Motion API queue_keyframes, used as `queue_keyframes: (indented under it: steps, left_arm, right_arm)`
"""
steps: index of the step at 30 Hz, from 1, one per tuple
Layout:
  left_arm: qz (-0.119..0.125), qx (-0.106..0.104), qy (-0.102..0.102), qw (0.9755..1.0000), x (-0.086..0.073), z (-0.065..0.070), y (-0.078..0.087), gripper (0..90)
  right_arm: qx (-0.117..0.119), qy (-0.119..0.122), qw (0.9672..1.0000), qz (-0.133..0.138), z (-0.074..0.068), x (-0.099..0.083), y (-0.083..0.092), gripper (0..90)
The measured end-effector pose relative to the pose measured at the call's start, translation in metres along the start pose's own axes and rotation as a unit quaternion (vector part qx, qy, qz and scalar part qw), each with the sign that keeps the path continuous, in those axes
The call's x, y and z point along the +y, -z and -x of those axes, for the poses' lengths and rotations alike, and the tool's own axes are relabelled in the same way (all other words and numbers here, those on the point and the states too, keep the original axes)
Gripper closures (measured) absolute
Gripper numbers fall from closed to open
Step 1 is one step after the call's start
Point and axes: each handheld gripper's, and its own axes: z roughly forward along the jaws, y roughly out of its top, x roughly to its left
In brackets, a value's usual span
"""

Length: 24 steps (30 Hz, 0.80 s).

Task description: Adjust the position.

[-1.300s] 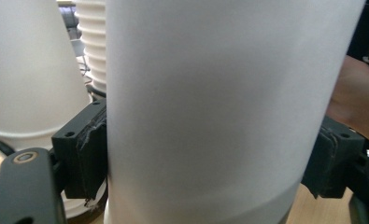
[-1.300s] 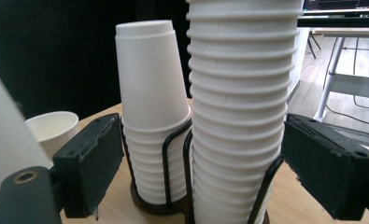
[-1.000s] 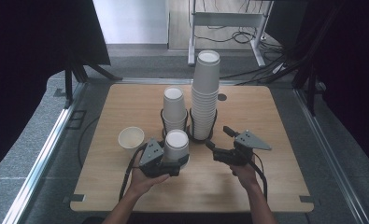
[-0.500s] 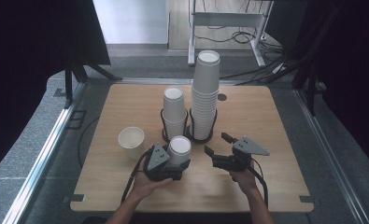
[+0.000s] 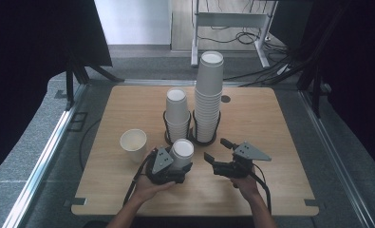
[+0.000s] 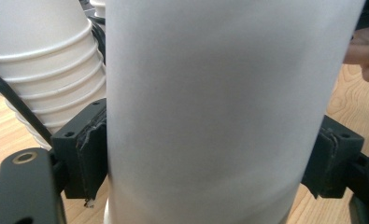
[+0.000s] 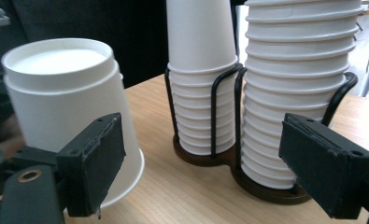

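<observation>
Your left gripper [image 5: 175, 166] clamped on upside-down paper cup [image 5: 182, 153] at lower centre of frame, just below cup stacks [image 5: 208, 97], your right gripper [image 5: 218, 156] jaws apart, empty, lower right of cup.

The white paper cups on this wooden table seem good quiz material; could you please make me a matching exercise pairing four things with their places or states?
Things:
1. Inverted white paper cups
2. Upright white paper cup
3. Tallest white cup stack
4. Right gripper

Places or states:
A. Standing alone at the table's left
B. Open, holding nothing
C. Clamped in the left gripper
D. In the black wire holder's right ring

Pairs: 1-C, 2-A, 3-D, 4-B
</observation>
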Motion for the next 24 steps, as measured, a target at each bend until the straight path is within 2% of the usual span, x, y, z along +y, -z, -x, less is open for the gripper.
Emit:
queue_keyframes:
  steps: [5, 15, 20, 24]
  left_arm:
    - [-0.006, -0.002, -0.003, 1.0, -0.001, 0.002, -0.003, 16.4]
    - [-0.02, -0.005, -0.015, 0.9997, -0.005, 0.007, -0.009, 16.4]
    - [-0.026, -0.009, -0.014, 0.9995, -0.007, 0.009, -0.013, 16.4]
    - [-0.033, -0.011, -0.021, 0.9992, -0.009, 0.011, -0.017, 16.4]
  right_arm:
    - [0.011, -0.004, 0.9999, -0.001, -0.004, -0.002, -0.001, 14.1]
    - [0.051, -0.016, 0.9986, -0.004, -0.015, -0.004, -0.006, 13.9]
    - [0.079, -0.031, 0.9964, -0.01, -0.019, -0.008, -0.012, 13.0]
    - [0.09, -0.026, 0.9955, -0.014, -0.025, -0.009, -0.015, 12.9]
